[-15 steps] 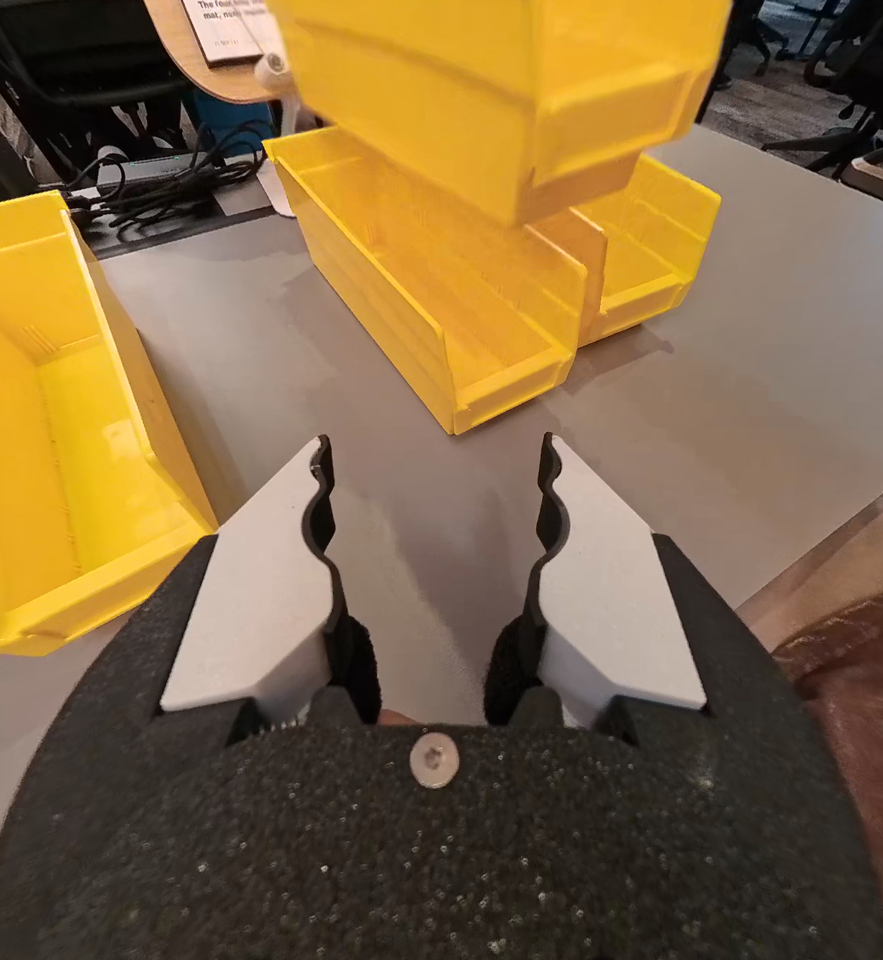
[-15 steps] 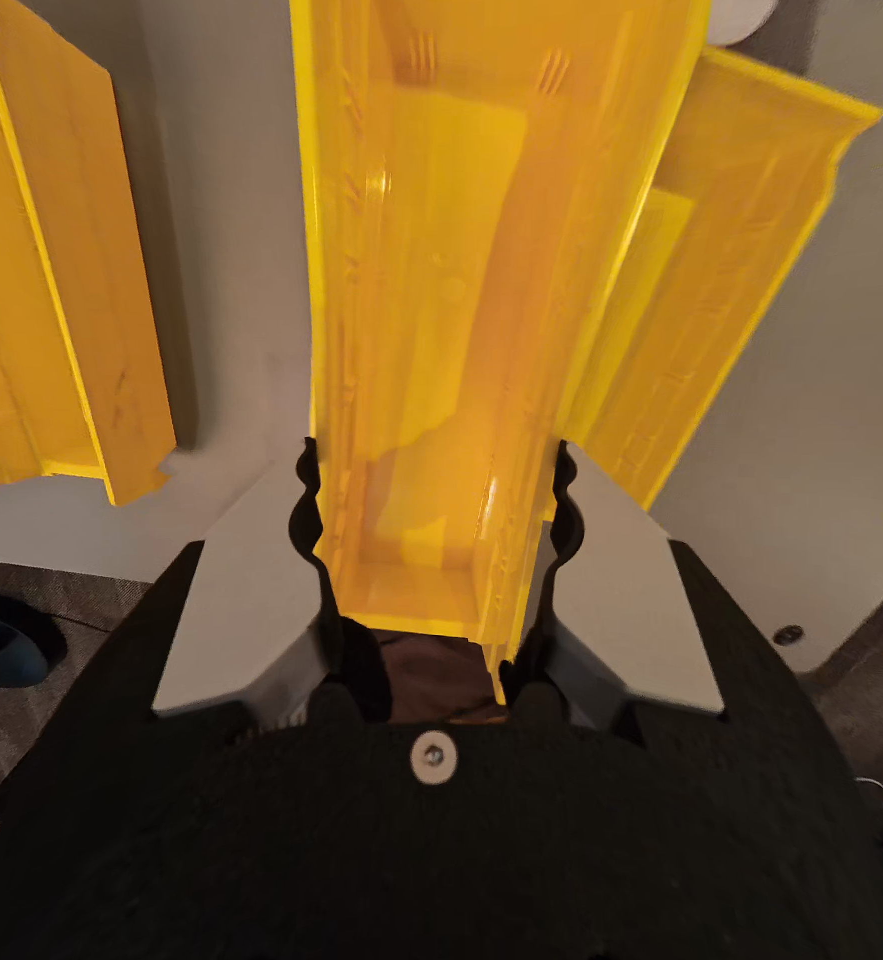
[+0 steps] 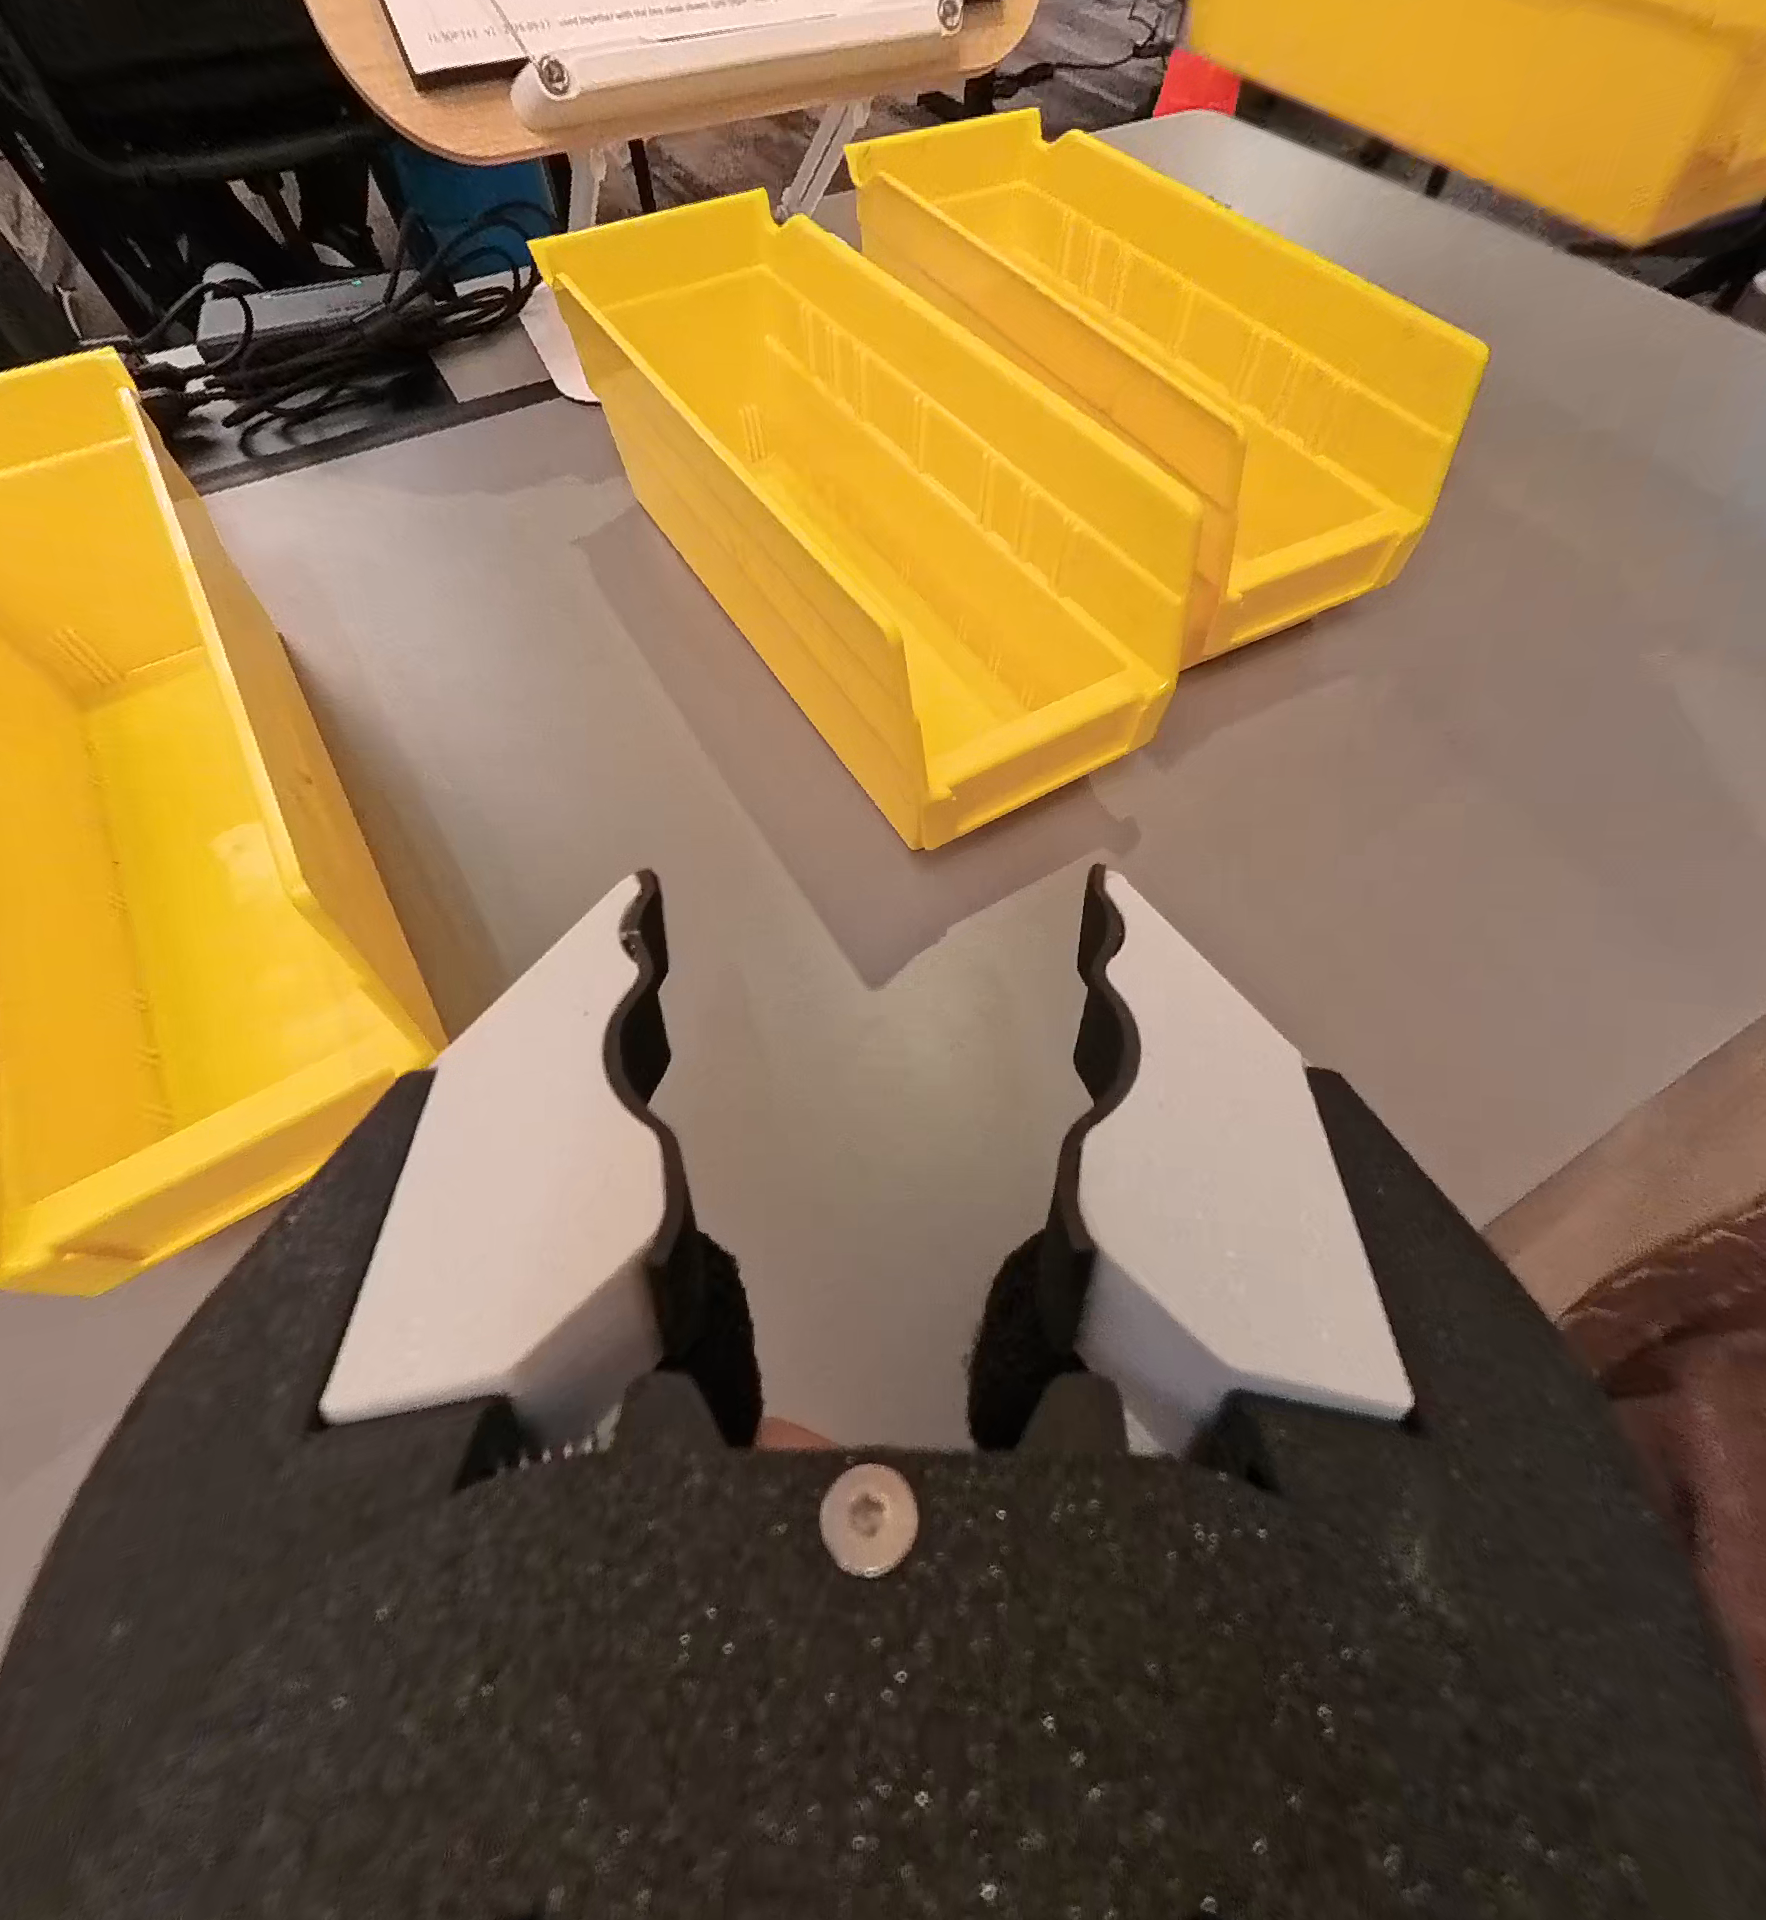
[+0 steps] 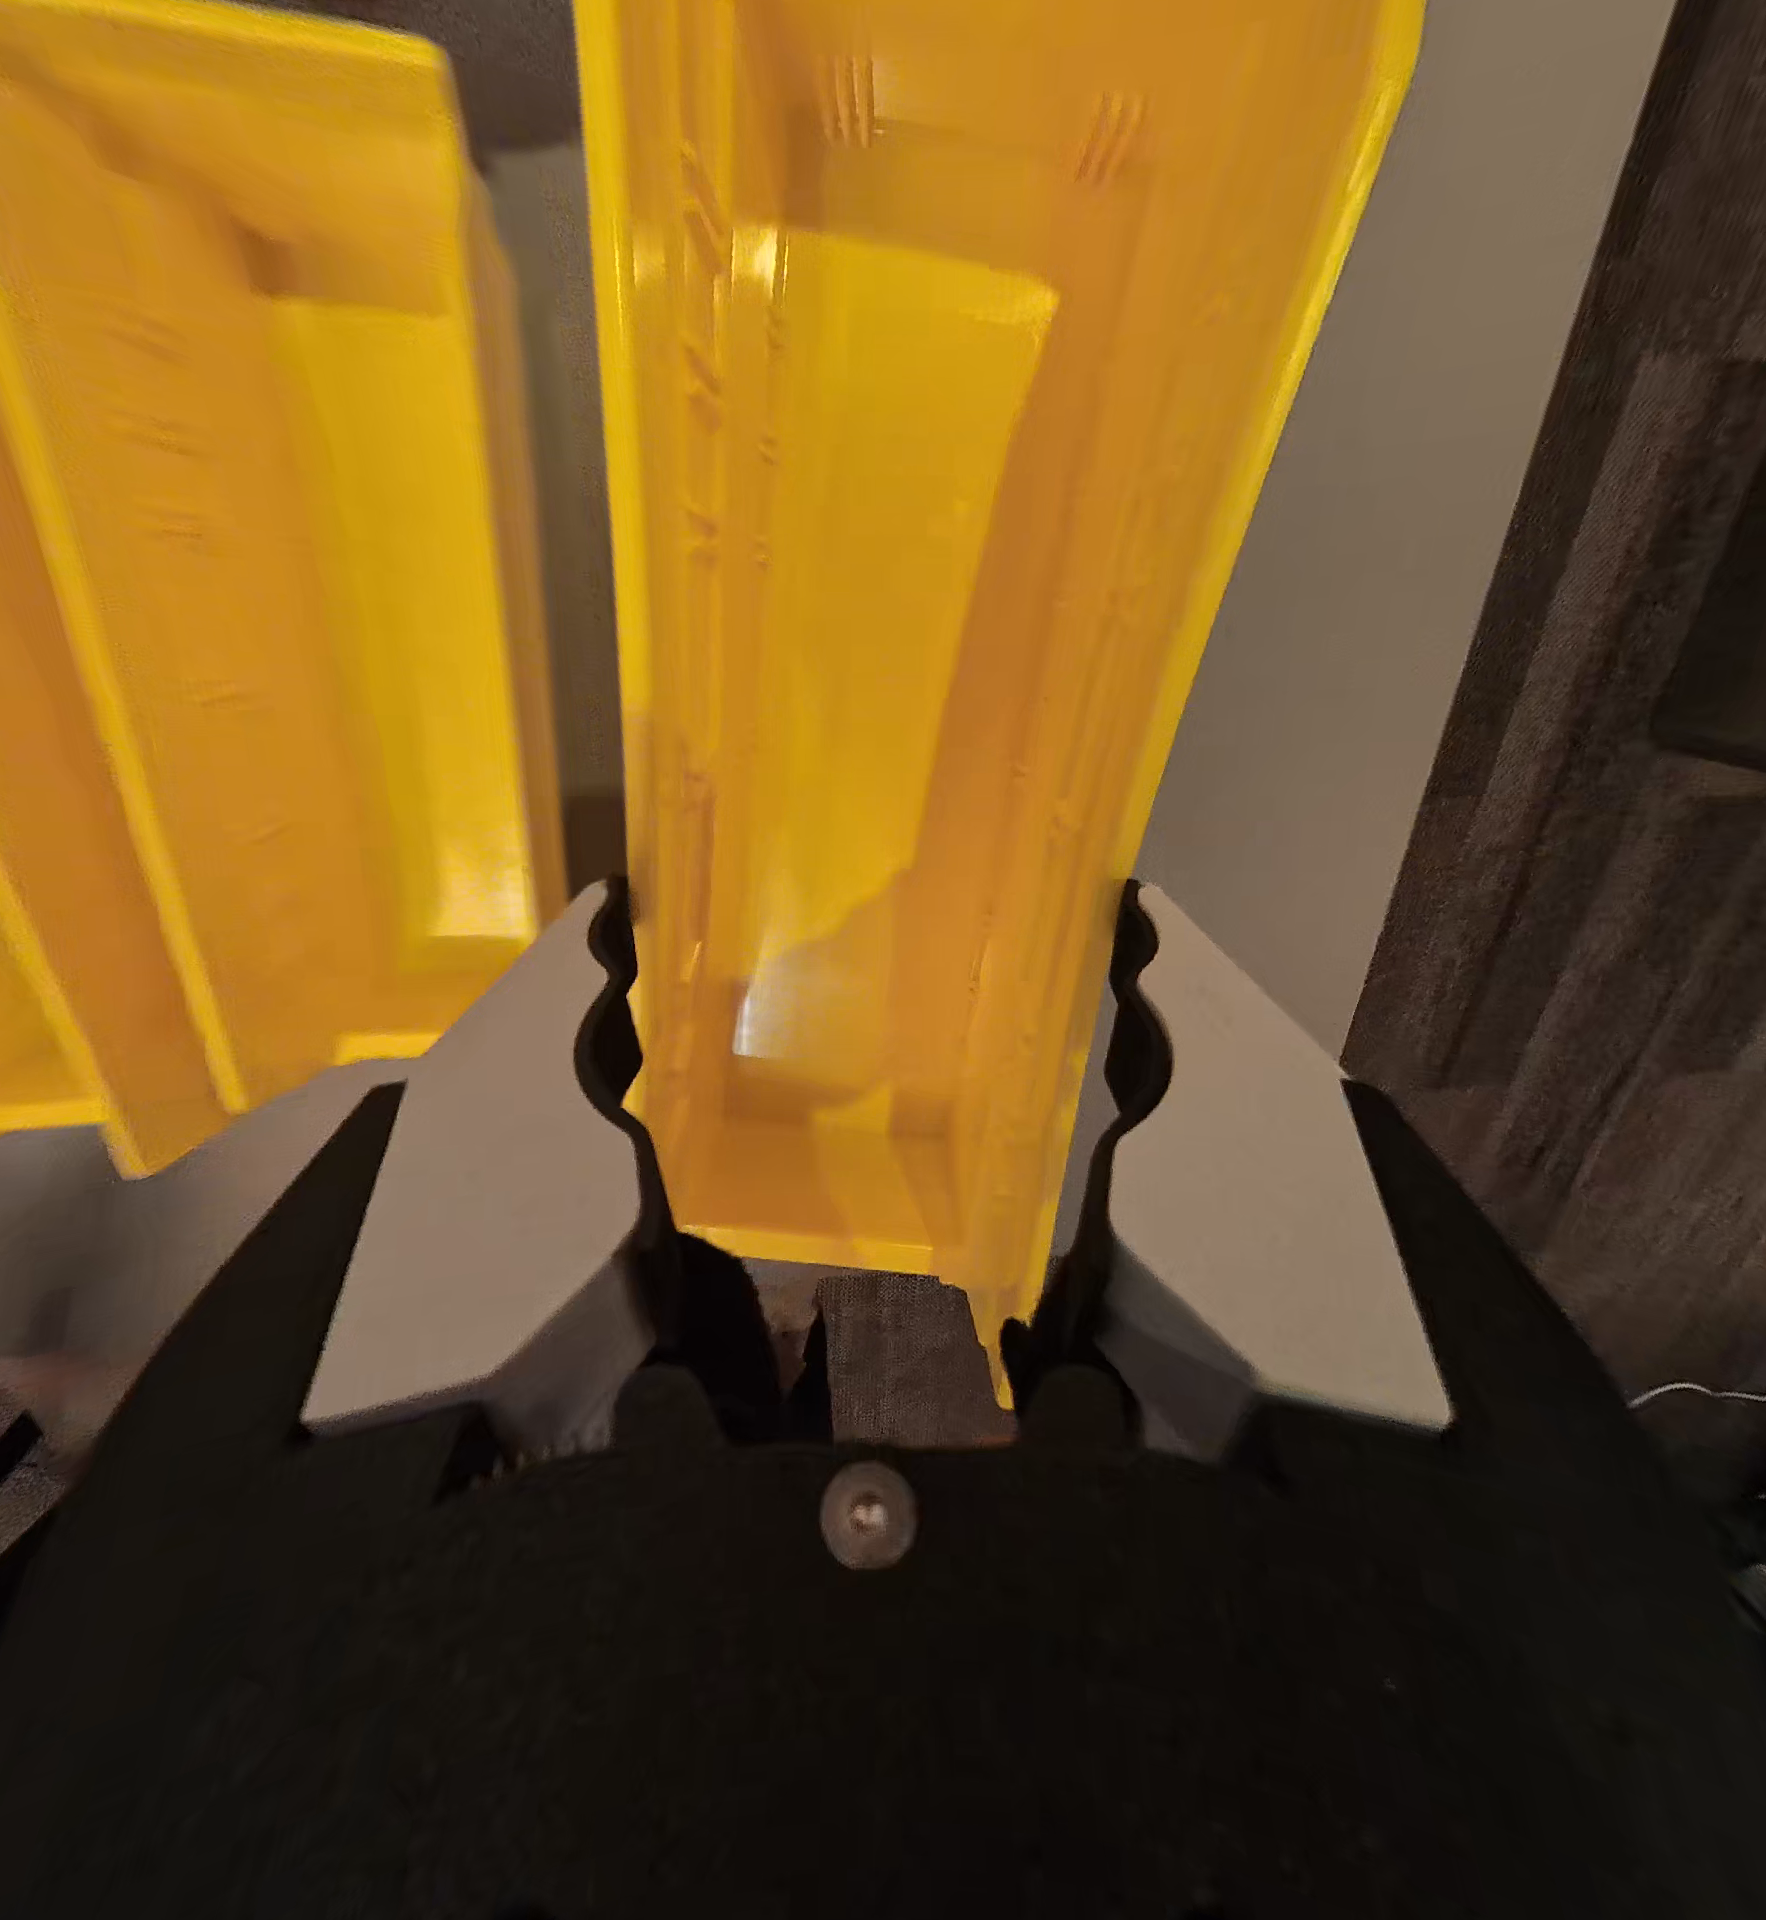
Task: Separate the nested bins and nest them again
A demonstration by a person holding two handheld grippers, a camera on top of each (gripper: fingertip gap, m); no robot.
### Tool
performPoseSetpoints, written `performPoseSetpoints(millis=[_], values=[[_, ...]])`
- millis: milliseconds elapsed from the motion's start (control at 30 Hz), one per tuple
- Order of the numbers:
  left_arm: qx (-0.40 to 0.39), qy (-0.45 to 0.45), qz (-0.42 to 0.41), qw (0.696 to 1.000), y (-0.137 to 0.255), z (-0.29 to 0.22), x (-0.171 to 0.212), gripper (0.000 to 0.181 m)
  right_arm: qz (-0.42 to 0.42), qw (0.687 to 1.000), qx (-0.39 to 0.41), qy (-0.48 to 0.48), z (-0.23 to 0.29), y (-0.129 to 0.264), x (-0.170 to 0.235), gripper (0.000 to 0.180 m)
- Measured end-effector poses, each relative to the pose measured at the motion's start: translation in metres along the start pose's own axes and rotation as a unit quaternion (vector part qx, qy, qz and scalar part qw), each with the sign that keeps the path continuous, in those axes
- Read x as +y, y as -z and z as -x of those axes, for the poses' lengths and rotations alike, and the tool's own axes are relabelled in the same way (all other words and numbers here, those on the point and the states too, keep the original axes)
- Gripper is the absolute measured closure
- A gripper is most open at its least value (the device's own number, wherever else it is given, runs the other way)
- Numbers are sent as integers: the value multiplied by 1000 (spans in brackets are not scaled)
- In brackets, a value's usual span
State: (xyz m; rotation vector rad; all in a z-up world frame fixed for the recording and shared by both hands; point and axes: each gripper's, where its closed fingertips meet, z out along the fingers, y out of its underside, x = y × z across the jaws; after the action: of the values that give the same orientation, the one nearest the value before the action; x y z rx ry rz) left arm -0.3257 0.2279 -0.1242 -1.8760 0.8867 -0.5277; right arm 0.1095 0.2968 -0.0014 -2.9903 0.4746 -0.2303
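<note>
Two long yellow bins (image 3: 858, 540) (image 3: 1274, 395) lie side by side on the grey table (image 3: 1378, 831). A wider yellow bin (image 3: 110, 831) lies at the left. My left gripper (image 3: 871, 904) is open and empty, just above the table in front of the long bins. My right gripper (image 4: 871, 904) is shut on the end of another long yellow bin (image 4: 910, 520), one finger on each outer side. This held bin hangs in the air and shows at the top right of the left wrist view (image 3: 1533, 94). The table's long bins show to its left (image 4: 235, 520).
A wooden board with papers (image 3: 671, 52) and black cables (image 3: 339, 332) lie beyond the table's far edge. The table's right edge and dark carpet floor (image 4: 1606, 727) are right of the held bin. A brown sleeve (image 3: 1731, 1403) is at the lower right.
The held bin has moved to the right, off from above the two long bins. In the right wrist view the bins on the table have slid left. The left gripper stays open.
</note>
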Motion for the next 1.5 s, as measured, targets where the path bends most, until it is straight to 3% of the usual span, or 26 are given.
performPoseSetpoints(millis=[233,433,633,767,933,1100,1200,1367,1500], values=[[-1,-1,17,1000,-7,0,6,102,9,1000,-21,-18,-44,-98,16,87],[-20,-23,28,999,-10,7,12,103,-13,999,-48,-14,-47,-137,21,77],[-27,-16,27,999,-9,14,12,103,-47,997,-67,-3,-49,-139,25,68],[-33,2,10,999,-2,23,7,103,-163,981,-97,31,-34,-100,22,66],[-54,24,-15,998,8,43,-1,103,-347,927,-113,89,14,-49,70,69],[-35,55,-30,997,16,47,-3,113,-462,869,-175,43,82,-60,148,80],[-32,77,-37,996,21,48,3,107,-522,827,-205,37,115,-68,186,84],[-83,42,-48,994,30,56,11,103,-555,812,-158,86,117,-54,203,101],[-116,20,-65,991,36,60,-1,98,-530,828,-168,80,114,-82,199,101]])
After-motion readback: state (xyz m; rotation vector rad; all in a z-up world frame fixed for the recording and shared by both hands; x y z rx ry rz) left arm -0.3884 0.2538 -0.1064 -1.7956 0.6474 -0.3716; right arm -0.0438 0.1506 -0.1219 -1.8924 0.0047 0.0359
